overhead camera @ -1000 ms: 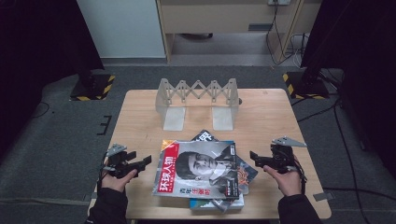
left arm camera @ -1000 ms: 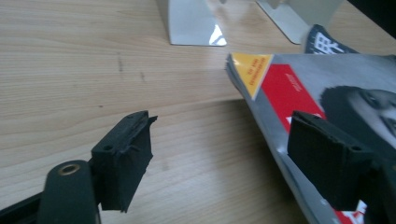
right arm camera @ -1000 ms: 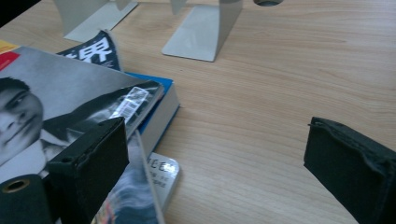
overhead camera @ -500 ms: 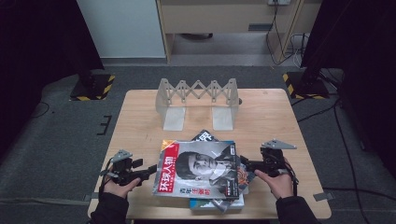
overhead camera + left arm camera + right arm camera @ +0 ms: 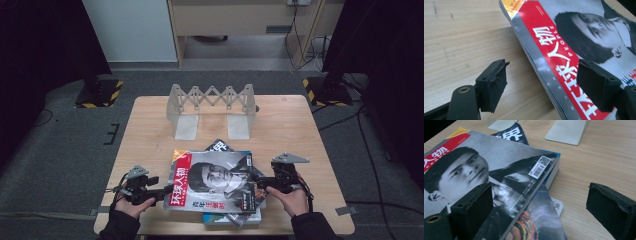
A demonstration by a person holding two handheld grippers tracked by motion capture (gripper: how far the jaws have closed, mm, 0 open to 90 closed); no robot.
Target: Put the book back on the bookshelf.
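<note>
I hold my left gripper (image 5: 159, 190) low at the near left edge of the pale wooden desk (image 5: 295, 120), its black fingers (image 5: 492, 83) spread wide and pinching nothing; in the left gripper view one finger stands over bare wood and the other over the red title band of the glossy magazine with a black-and-white portrait on its cover (image 5: 584, 32), so the magazine's silver spine edge runs between them; I cannot tell whether either finger touches the paper. My right gripper (image 5: 261, 183) sits at the magazine's right side, its fingers (image 5: 474, 207) also apart and closed on nothing; in the right gripper view one finger lies over the portrait cover near the corner with the white barcode sticker, the other hangs over bare desk well to the side. The magazine (image 5: 215, 180) tops a loose stack near the front middle of the desk; under it a blue-edged book (image 5: 552, 173) juts out beneath the barcode corner, a dark magazine with white characters (image 5: 511, 133) peeks out at the far side, and a colourful glossy cover (image 5: 540, 220) slides out toward me. Beyond the stack, near the far edge, a pale grey folding accordion rack with two flat feet (image 5: 212, 100) stands upright, well apart from the pile.
</note>
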